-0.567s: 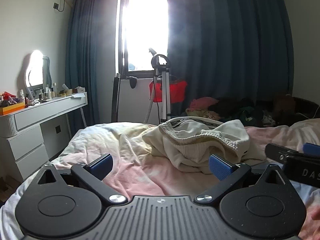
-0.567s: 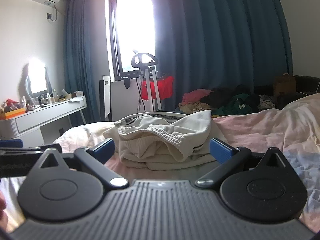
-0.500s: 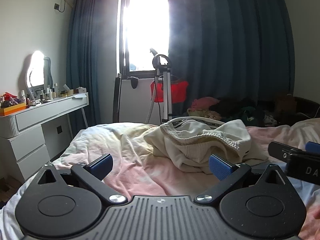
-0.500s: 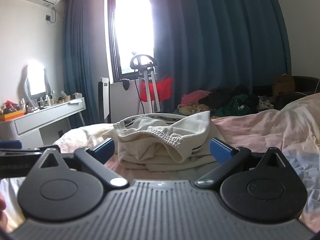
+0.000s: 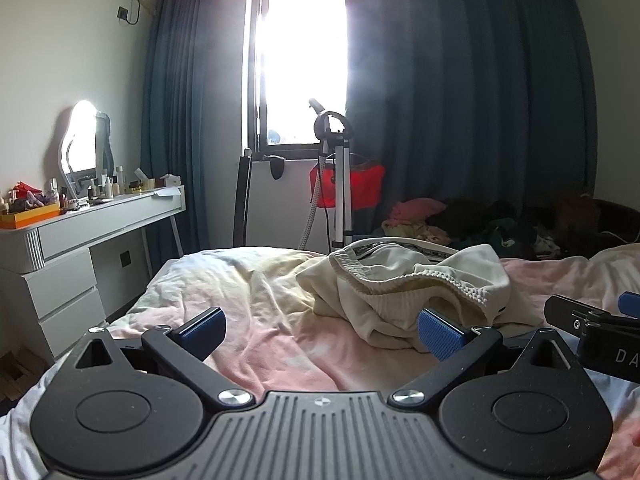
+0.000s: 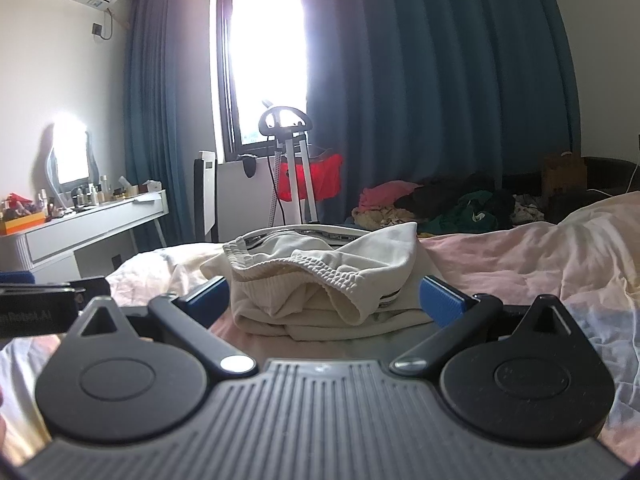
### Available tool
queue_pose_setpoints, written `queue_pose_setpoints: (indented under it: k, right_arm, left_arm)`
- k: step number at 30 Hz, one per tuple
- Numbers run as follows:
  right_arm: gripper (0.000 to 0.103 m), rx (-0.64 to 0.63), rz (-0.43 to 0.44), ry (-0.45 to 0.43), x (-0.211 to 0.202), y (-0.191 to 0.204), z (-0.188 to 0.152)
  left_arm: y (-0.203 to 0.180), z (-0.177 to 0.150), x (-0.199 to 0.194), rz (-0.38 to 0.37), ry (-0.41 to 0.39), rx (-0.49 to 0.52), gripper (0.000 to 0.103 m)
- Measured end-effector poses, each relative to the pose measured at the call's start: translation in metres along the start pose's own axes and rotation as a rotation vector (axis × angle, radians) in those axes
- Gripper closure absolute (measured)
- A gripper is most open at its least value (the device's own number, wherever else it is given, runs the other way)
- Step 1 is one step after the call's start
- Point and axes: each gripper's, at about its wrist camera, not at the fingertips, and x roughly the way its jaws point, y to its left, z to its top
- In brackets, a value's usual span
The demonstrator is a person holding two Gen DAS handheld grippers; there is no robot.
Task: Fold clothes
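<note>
- The cream garment (image 6: 320, 280) lies bunched on the bed (image 6: 520, 264), dead ahead at 12 o'clock of the right claw (image 6: 326, 300), its long axis running 9 to 3.
- From the left claw (image 5: 320, 328) it sits toward 1 o'clock, so the right one looks nearer.
- Both claws gape wide, holding nothing.
- No containers hold clothes; a loose pile (image 6: 432, 204) lies beyond the bed.
</note>
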Motion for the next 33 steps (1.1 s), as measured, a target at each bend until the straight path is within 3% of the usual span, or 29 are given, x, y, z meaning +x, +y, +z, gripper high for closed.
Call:
queue_pose_setpoints:
  k: [21,27,33]
  right_arm:
    - [0.000,0.001,0.003,0.016,0.002,0.002,-0.003]
    - [0.000,0.079,-0.012,0.025,0.004,-0.002,0.001]
    - [0.000,0.073,-0.037,-0.010,0.003,-0.001,-0.001]
  left_arm:
    - [-0.007,-0.001,0.000,0.000,-0.001,0.007,0.000]
    - [-0.006,0.000,-0.001,-0.036,-0.008,0.000,0.000]
    - [0.003,0.009,-0.008,-0.047,-0.006,-0.009,0.000]
